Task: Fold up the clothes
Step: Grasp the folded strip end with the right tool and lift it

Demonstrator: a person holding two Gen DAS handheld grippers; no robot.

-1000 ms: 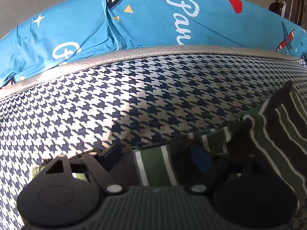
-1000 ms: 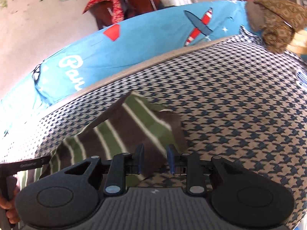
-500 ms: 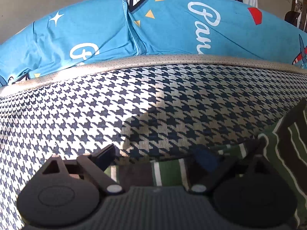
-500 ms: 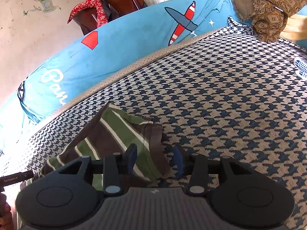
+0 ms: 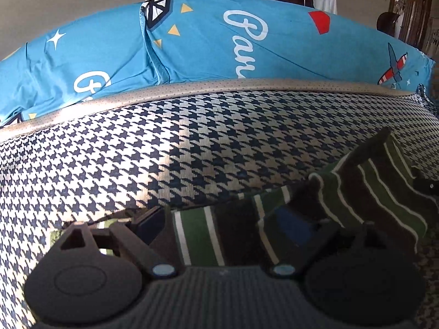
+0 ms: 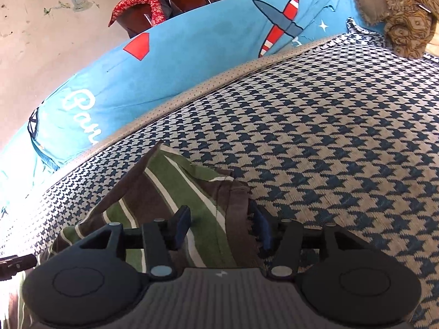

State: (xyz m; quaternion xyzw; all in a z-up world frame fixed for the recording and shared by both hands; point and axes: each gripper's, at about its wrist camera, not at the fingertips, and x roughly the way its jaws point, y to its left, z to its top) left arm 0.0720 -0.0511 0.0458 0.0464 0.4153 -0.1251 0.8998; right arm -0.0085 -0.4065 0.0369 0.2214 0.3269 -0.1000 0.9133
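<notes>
Both the left gripper [image 5: 219, 222] and right gripper [image 6: 221, 224] gape over the green-and-brown striped cotton garment [image 6: 175, 192] on the houndstooth-patterned bedcover [image 6: 329, 137], seemingly mid-fold; each next needs an edge.

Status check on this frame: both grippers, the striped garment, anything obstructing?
Left gripper open, astride striped garment. Right gripper open over its folded edge. Garment bunched on houndstooth cover. Nothing in the way.

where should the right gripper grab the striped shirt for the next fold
Probably the brown hemmed edge of the striped shirt, coming in low from the near side. That edge sits slightly raised off the houndstooth cover and already lies between the open jaws of the right gripper.
</notes>
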